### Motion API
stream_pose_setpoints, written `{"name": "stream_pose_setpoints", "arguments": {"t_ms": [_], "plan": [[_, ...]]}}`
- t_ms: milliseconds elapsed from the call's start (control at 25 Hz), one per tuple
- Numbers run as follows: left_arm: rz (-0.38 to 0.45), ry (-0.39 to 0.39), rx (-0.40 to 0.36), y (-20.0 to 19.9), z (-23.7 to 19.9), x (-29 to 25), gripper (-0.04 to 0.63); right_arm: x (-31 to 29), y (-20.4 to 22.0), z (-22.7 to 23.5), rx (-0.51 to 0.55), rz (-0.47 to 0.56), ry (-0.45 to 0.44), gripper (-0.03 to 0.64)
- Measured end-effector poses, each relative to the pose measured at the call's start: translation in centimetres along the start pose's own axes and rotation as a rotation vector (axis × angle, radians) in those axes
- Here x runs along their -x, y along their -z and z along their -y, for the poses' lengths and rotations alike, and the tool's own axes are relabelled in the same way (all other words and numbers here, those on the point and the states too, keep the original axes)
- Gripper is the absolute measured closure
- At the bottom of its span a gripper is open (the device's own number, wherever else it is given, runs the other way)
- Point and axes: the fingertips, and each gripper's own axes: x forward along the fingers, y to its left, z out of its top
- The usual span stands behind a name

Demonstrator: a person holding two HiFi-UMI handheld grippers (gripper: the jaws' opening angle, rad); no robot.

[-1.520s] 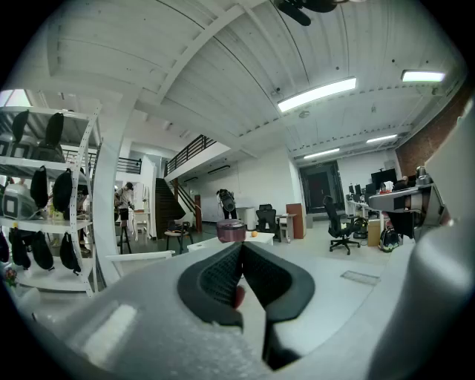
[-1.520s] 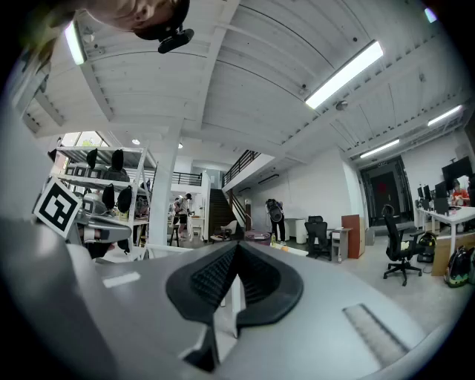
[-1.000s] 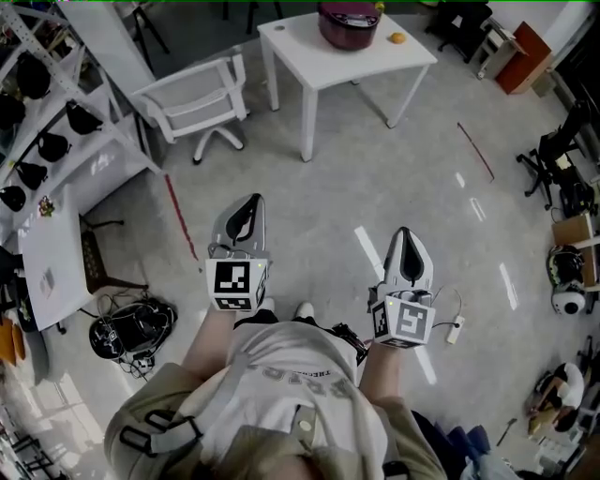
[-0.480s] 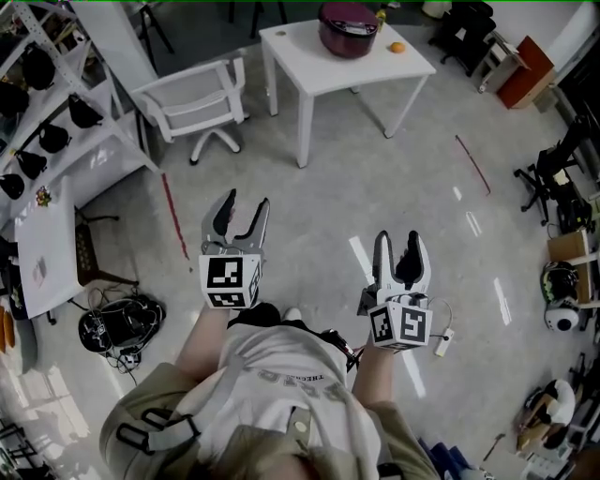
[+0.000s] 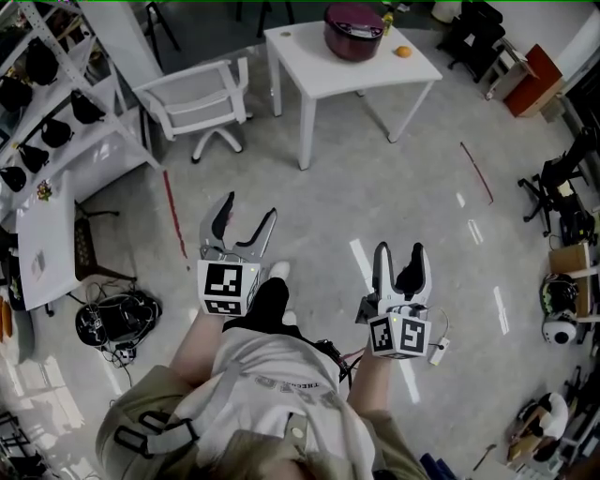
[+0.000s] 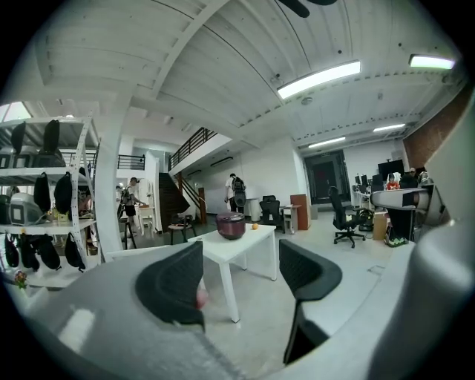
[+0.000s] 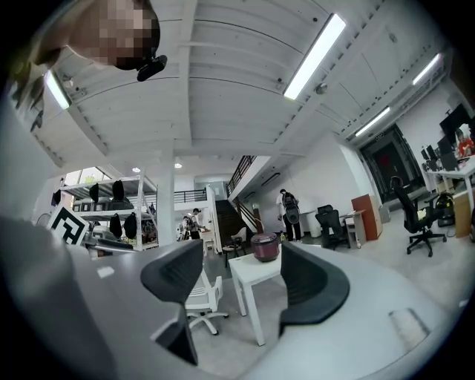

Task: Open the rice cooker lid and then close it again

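Both grippers — left, right — just opening, empty; chair beside table bearing rice cooker.

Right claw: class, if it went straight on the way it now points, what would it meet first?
Nothing close by. Further on, probably the white table, just below the cooker, though depth is hard to judge.

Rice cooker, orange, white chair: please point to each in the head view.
rice cooker [image 5: 353, 26], head view, its dark red lid.
orange [image 5: 402, 52], head view, its middle.
white chair [image 5: 202, 97], head view, its seat.
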Motion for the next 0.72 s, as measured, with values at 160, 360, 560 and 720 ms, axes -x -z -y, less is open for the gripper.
{"name": "stream_pose_setpoints", "arguments": {"t_ms": [160, 360, 560, 720], "plan": [[-0.019, 0.013, -0.005, 0.7, 0.2, -2.0, 0.264, -0.8, 0.7, 1.4, -0.010, -0.010, 0.017, 0.314], [-0.025, 0.011, -0.021, 0.7, -0.8, -5.4, 0.264, -3.2, 1.4, 2.8, -0.010, -0.032, 0.027, 0.313], [-0.035, 0.028, -0.043, 0.4, -1.8, -9.1, 0.264, -6.4, 2.6, 4.0, -0.027, -0.070, 0.042, 0.310], [-0.039, 0.046, -0.050, -0.1, -2.7, -12.6, 0.265, -9.3, 2.9, 4.8, -0.047, -0.088, 0.061, 0.310]]}}
